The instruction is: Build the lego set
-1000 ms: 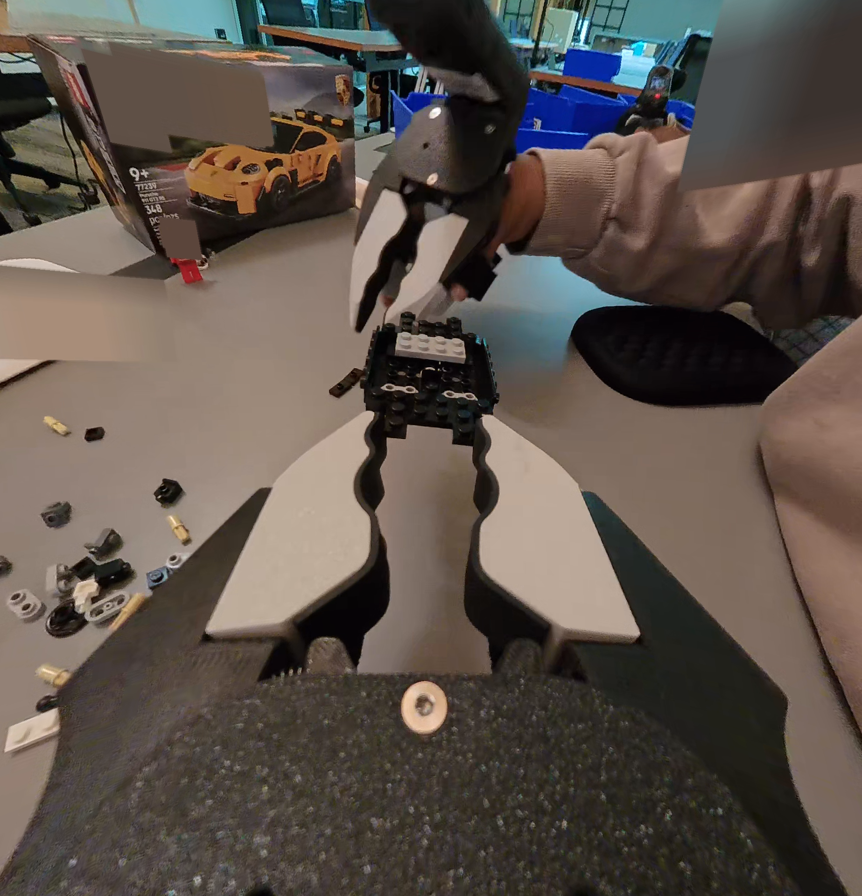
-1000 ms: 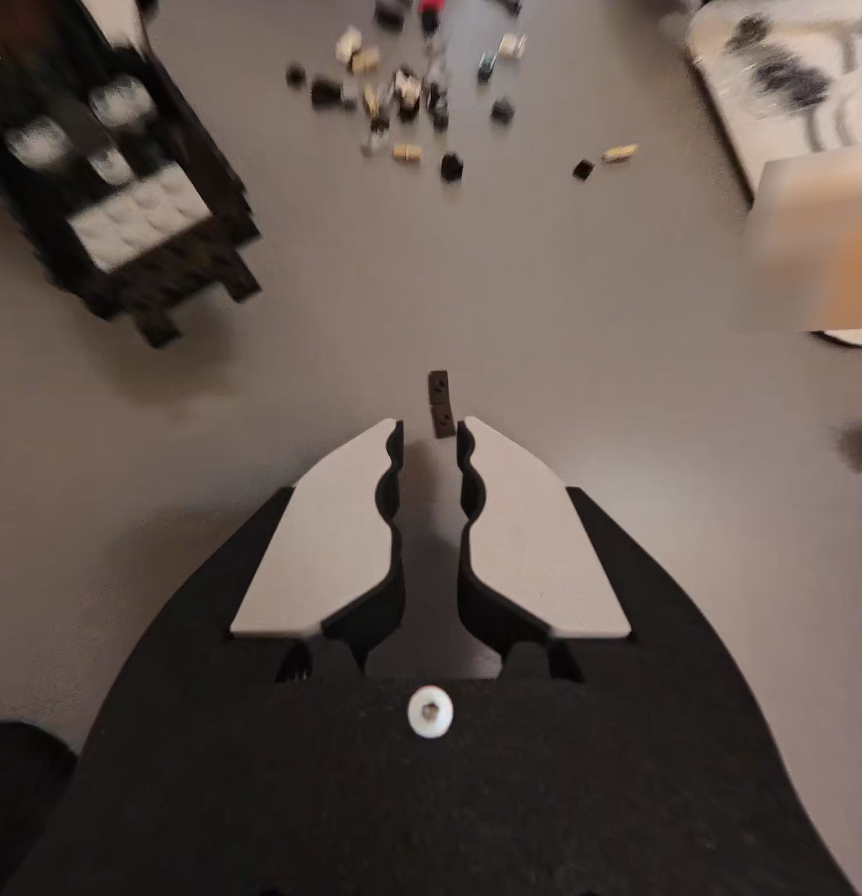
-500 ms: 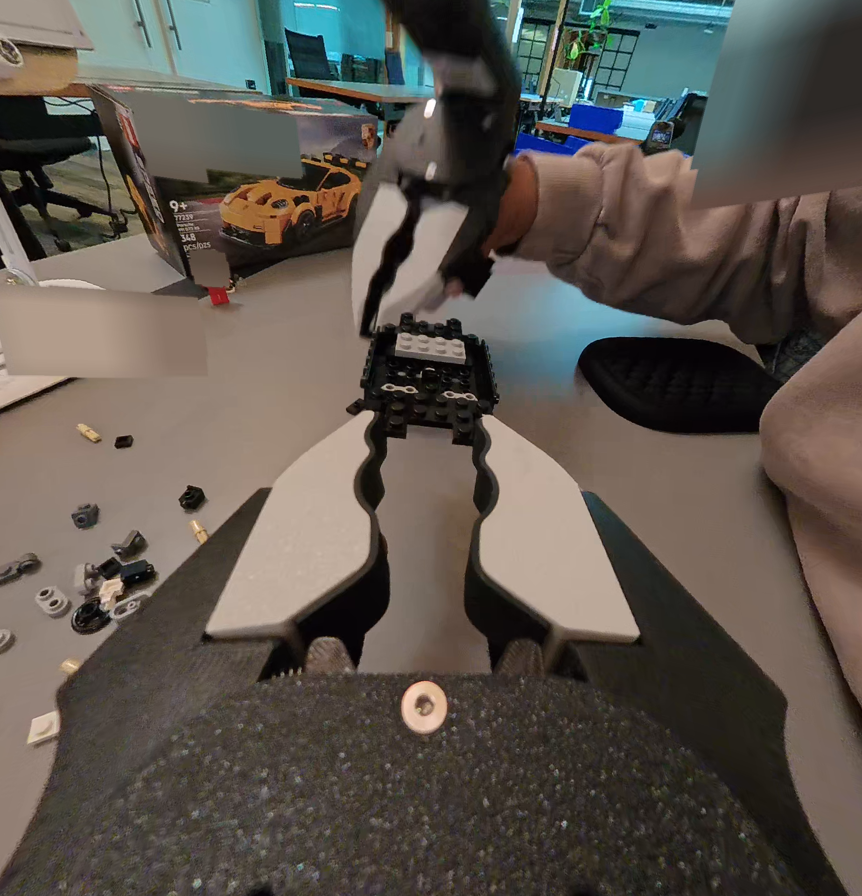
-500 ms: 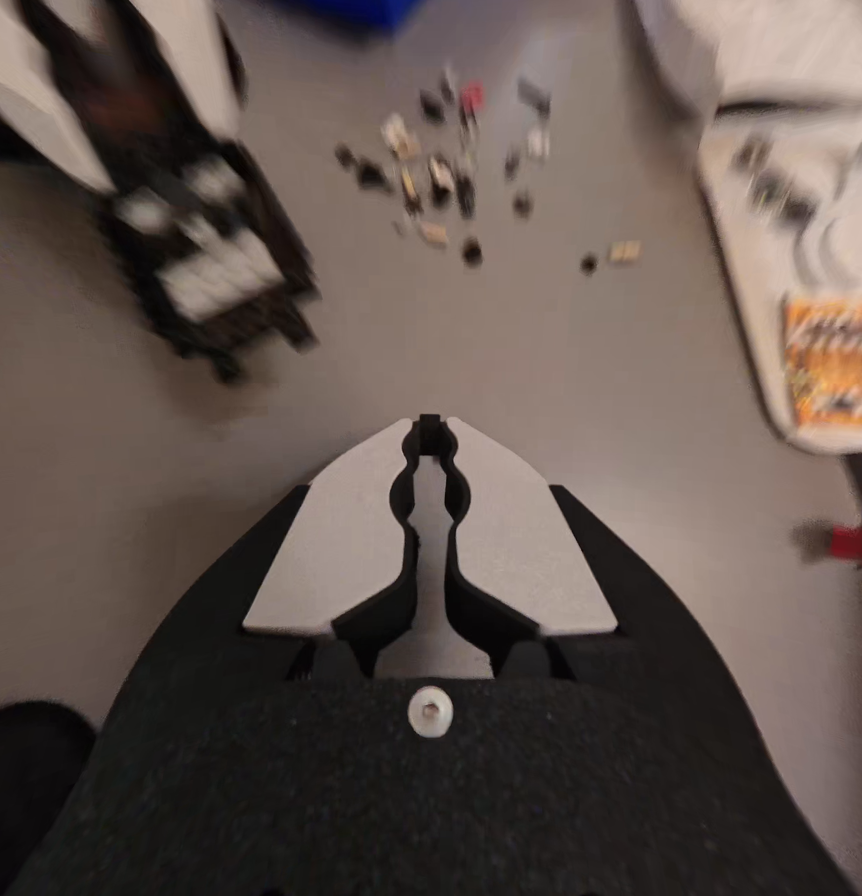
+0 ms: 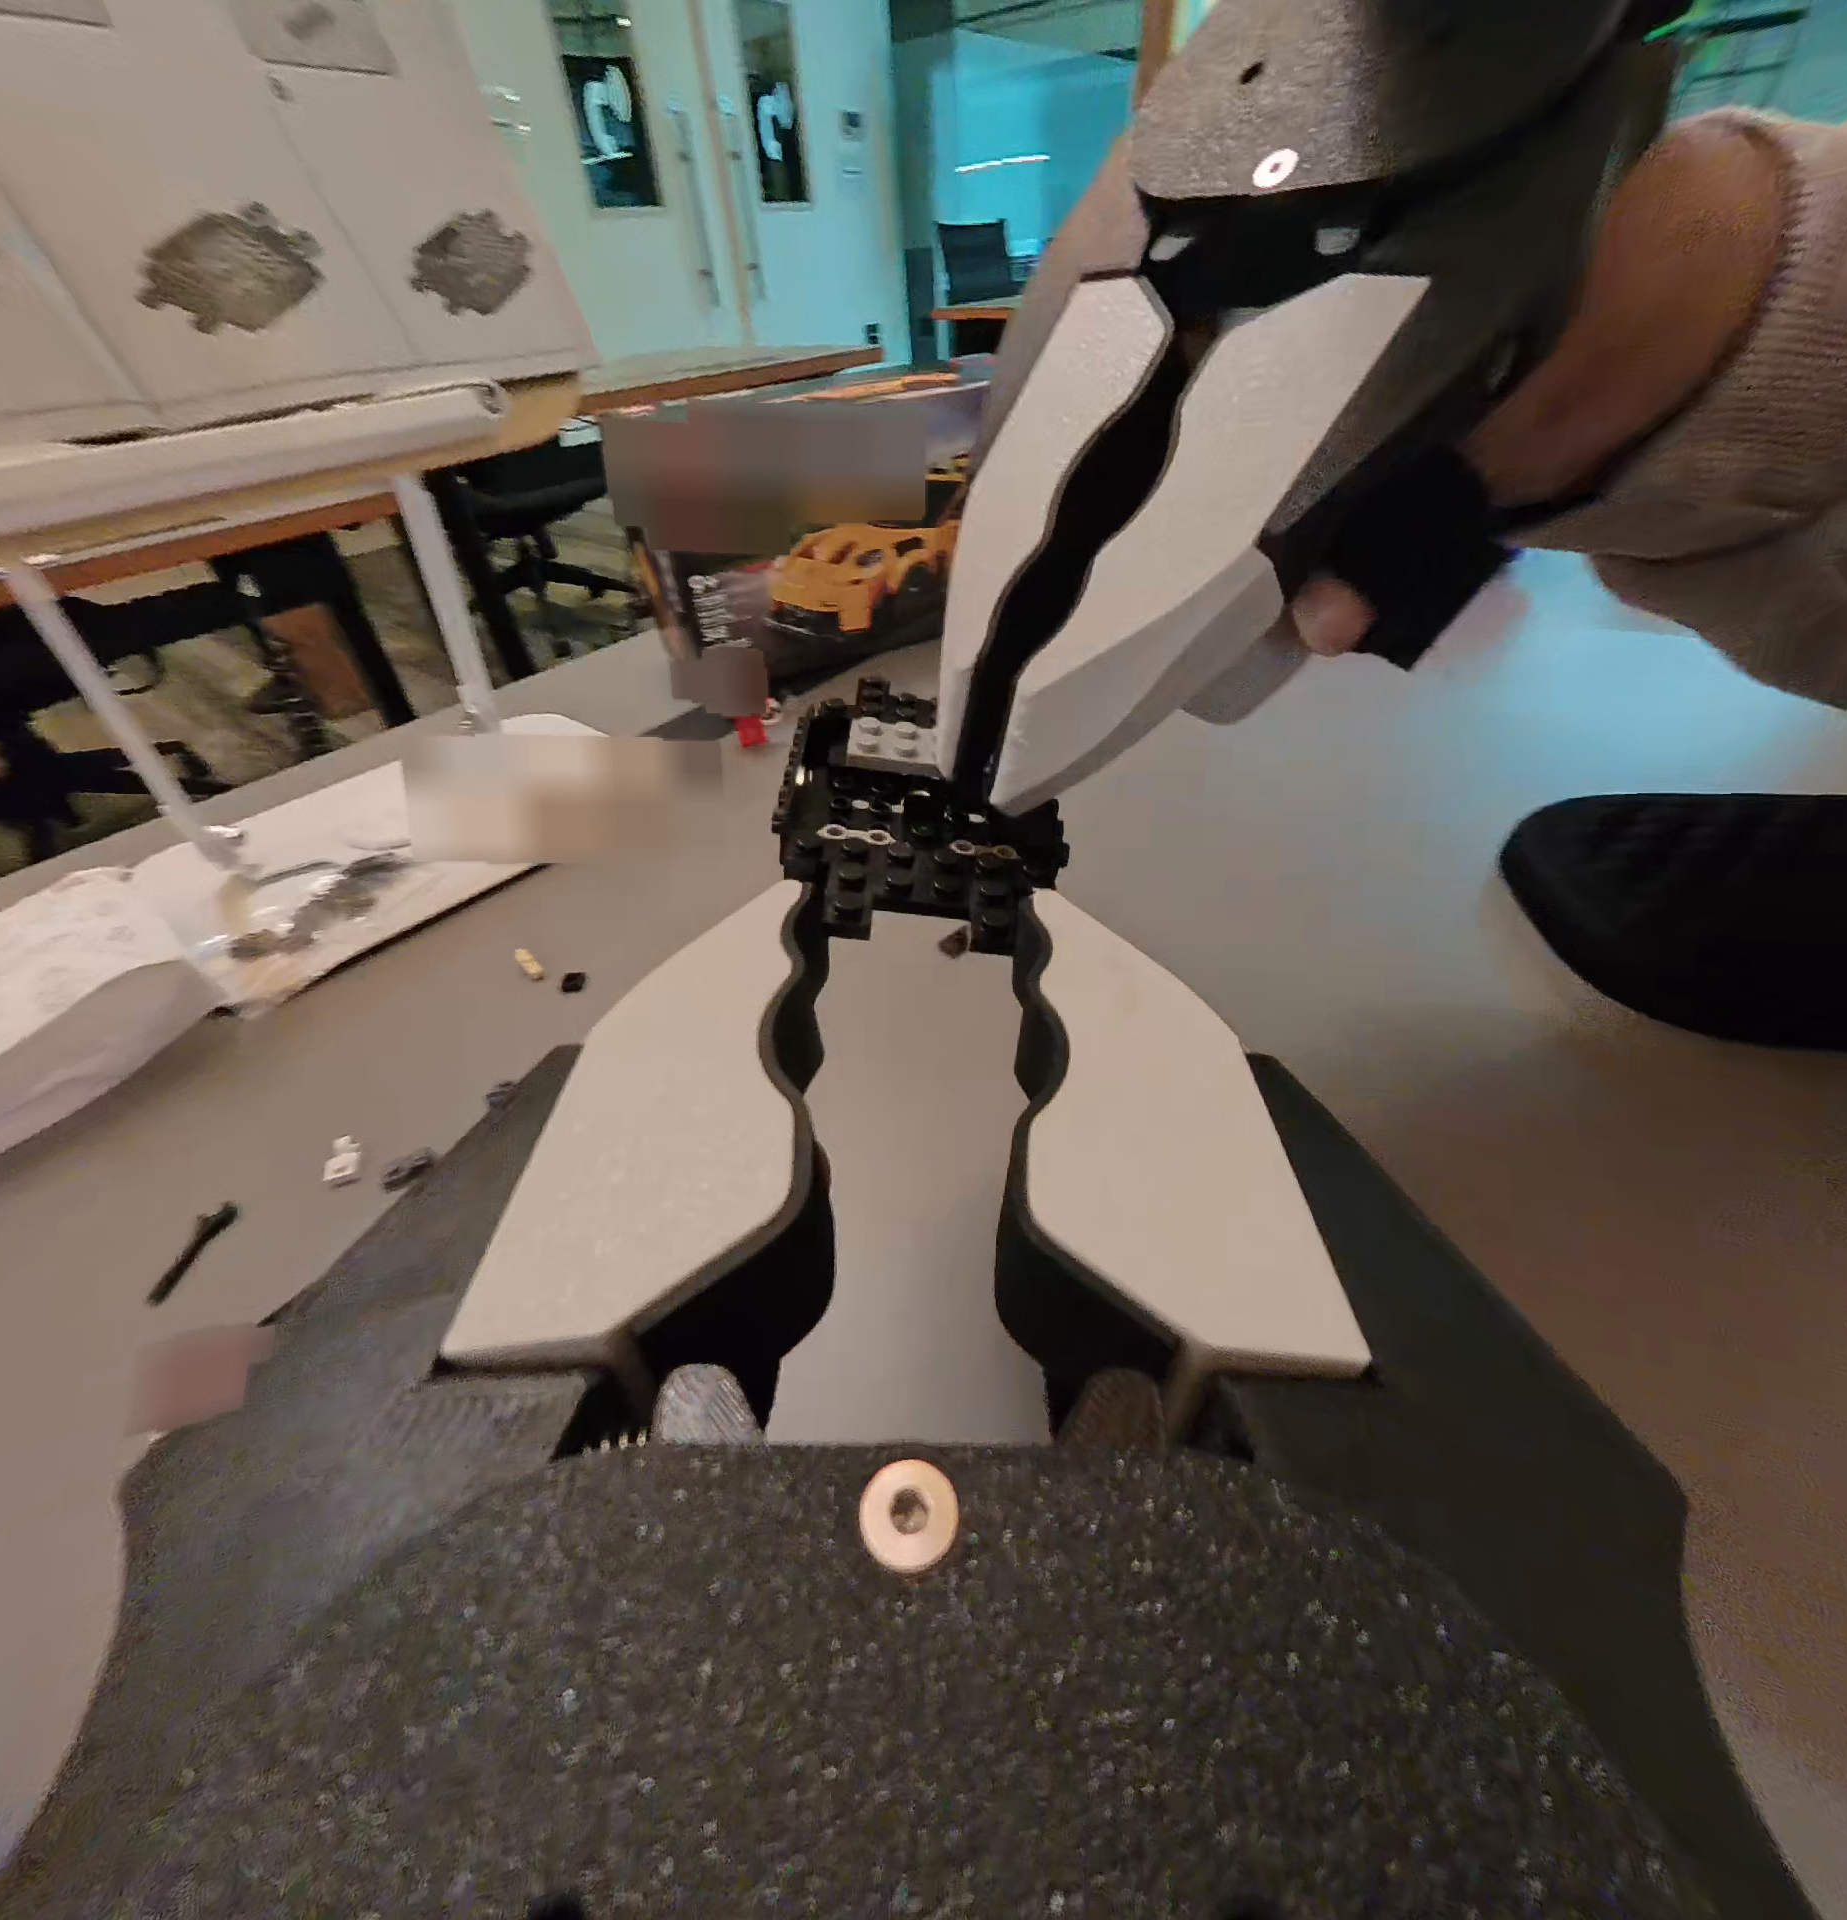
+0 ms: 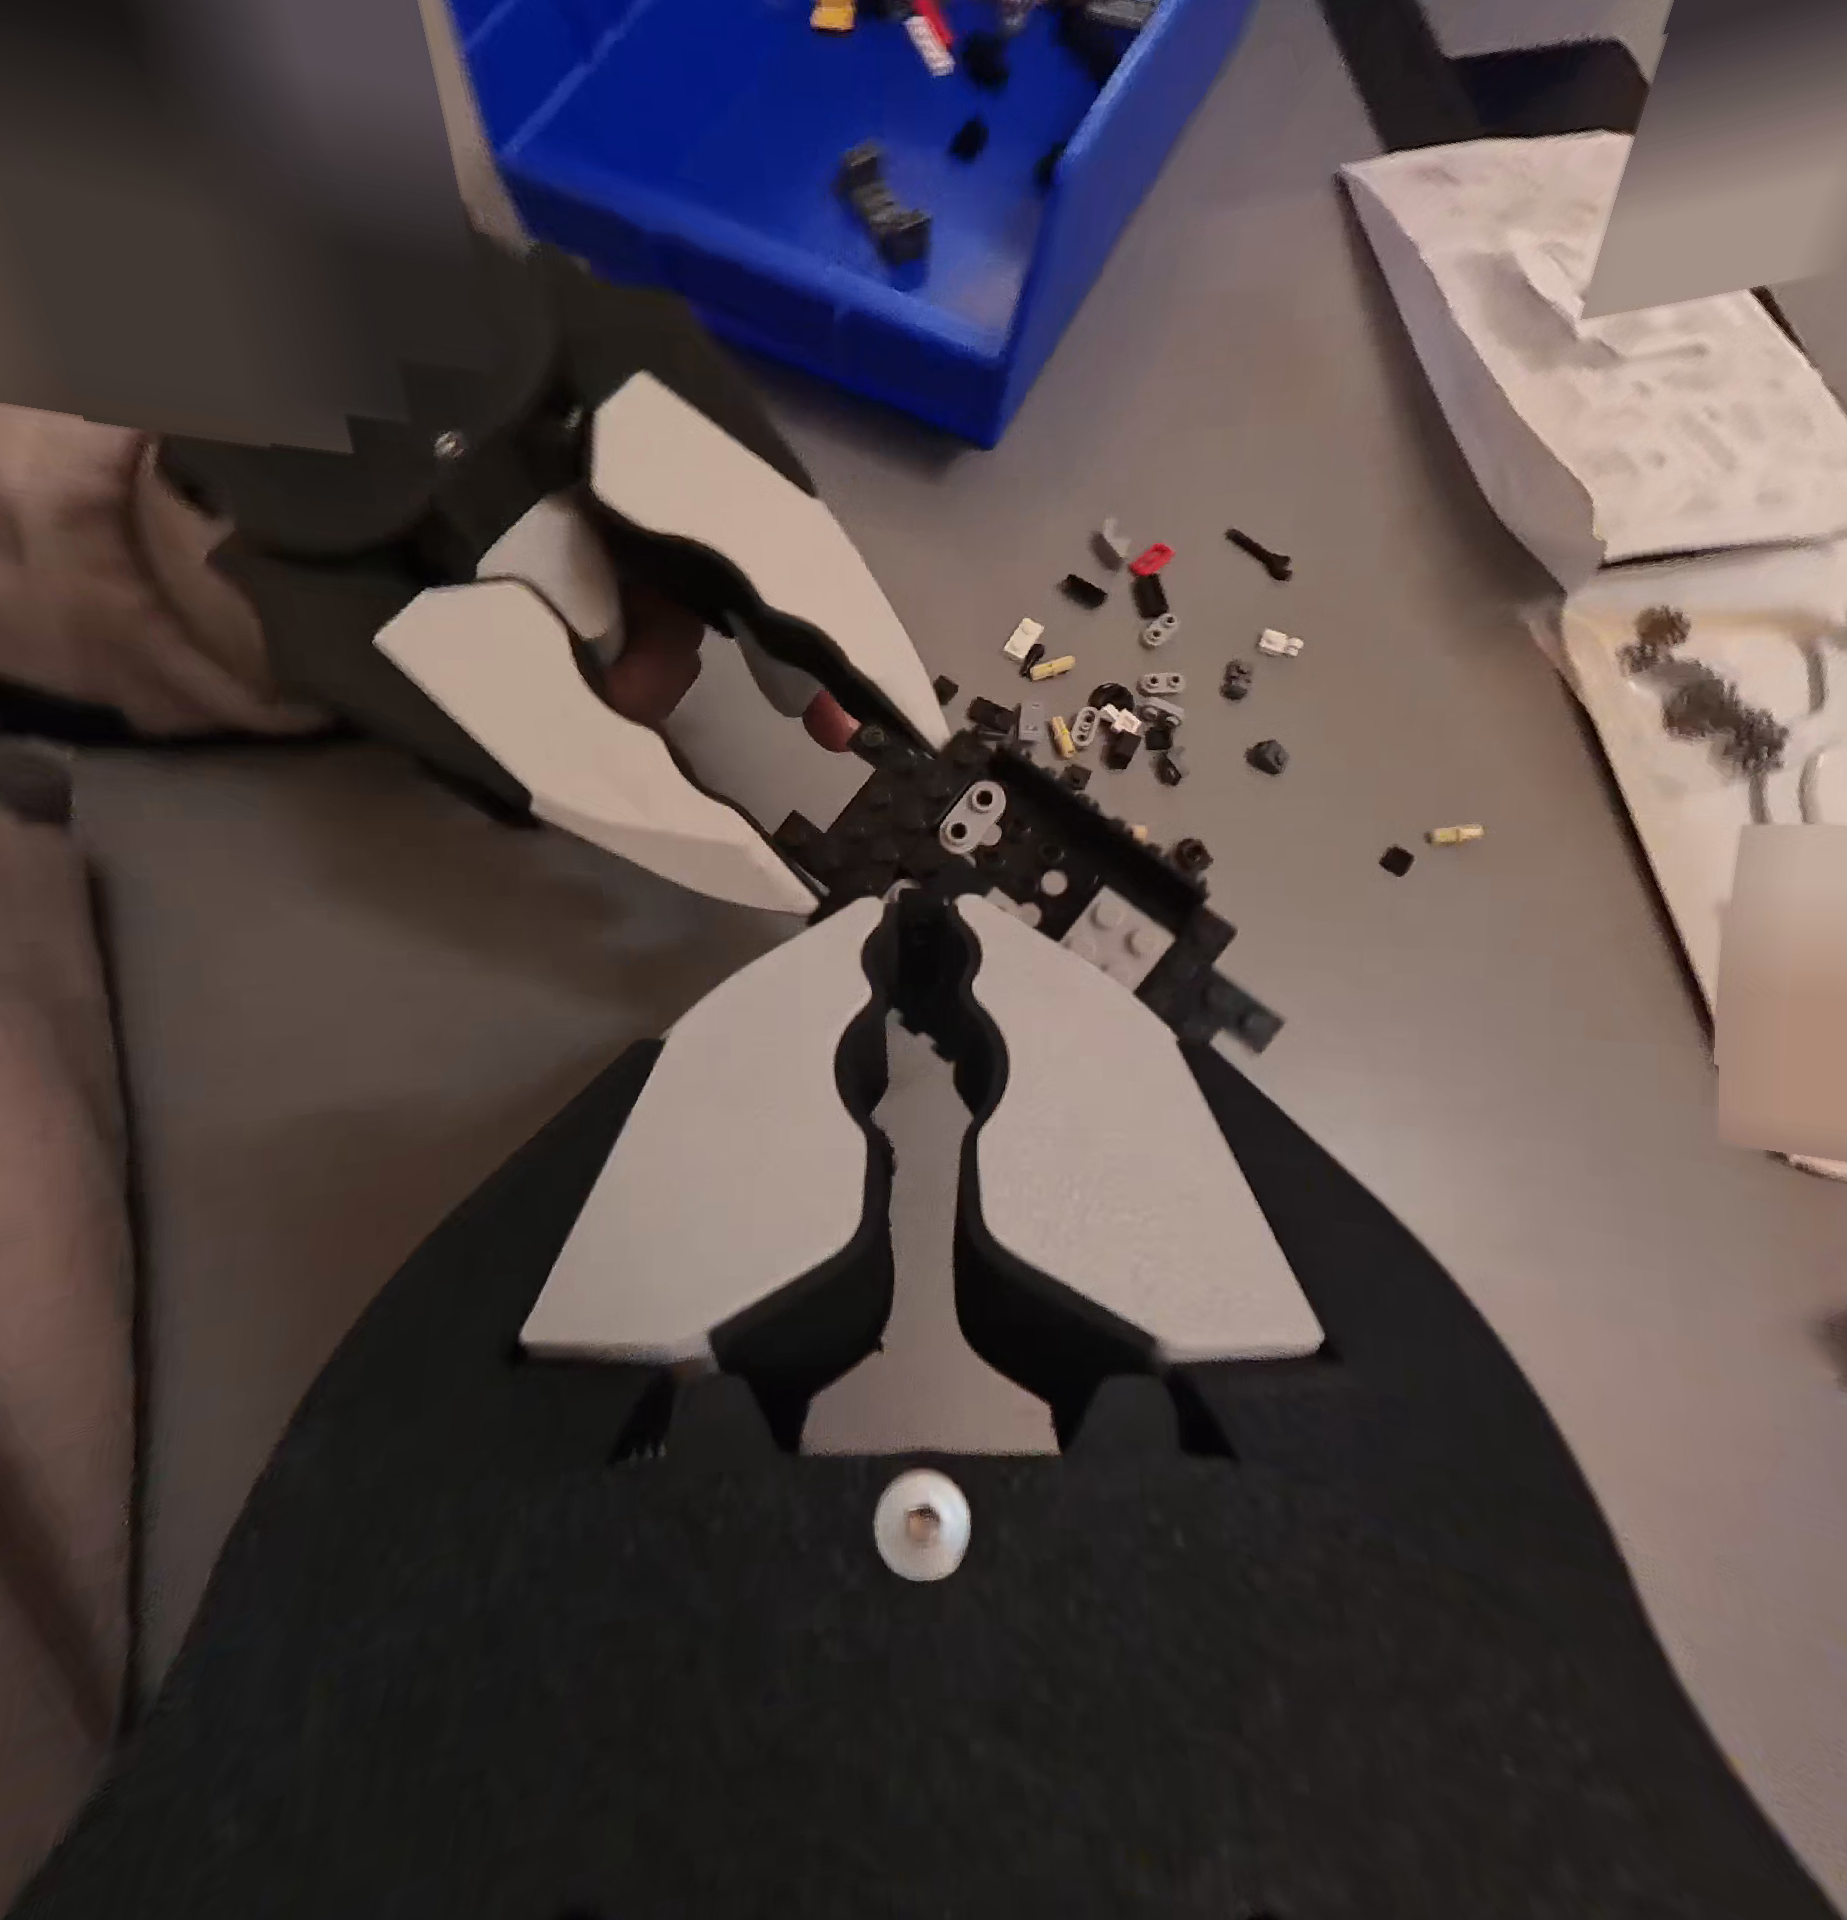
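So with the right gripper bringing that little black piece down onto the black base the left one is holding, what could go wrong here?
1. The small black piece is pinched only at the tips of the right gripper, so it could twist or pop out under pressure.
2. The left gripper holds the black base just by its near edge, lifted; pressing down might lever it loose.
3. Its studs are mostly hidden behind the right fingers, so misalignment is likely.

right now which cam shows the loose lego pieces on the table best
The right wrist view: it looks down on the loose pieces, scattered on the grey table beyond the black lego build, with colours and shapes distinct. The left wrist view shows only a few stray bits at a low angle, small and blurred.
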`<action>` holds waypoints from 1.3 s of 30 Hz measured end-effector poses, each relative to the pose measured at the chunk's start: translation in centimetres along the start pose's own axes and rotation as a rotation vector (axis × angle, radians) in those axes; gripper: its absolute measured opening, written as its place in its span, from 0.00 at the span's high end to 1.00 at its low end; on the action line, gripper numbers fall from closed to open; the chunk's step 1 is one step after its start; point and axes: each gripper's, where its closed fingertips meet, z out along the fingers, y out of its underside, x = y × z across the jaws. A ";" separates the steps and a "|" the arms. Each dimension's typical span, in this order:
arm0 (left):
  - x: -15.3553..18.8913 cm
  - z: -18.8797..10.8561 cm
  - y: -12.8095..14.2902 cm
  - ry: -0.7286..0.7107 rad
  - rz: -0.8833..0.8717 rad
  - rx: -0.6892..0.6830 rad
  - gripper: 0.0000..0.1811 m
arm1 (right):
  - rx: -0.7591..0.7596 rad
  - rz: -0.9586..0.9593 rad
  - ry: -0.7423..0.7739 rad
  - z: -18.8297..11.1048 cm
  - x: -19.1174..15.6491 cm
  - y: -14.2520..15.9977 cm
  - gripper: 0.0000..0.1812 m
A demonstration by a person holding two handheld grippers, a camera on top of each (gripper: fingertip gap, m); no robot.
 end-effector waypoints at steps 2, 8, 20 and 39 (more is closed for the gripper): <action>-0.7 -0.1 -0.1 -0.060 0.017 0.008 0.81 | -0.003 0.066 0.055 0.5 0.3 -0.1 0.96; -1.7 -0.4 -0.2 -0.151 0.042 0.009 0.81 | 0.031 0.153 0.111 1.3 0.6 -1.0 0.96; -3.0 -1.2 -1.2 -0.199 -0.026 0.069 0.81 | 0.100 0.216 0.092 1.8 0.5 -3.2 0.89; -2.3 -1.6 -2.4 -0.169 -0.022 0.135 0.81 | -0.020 -0.015 -0.003 -0.5 1.0 -3.2 0.99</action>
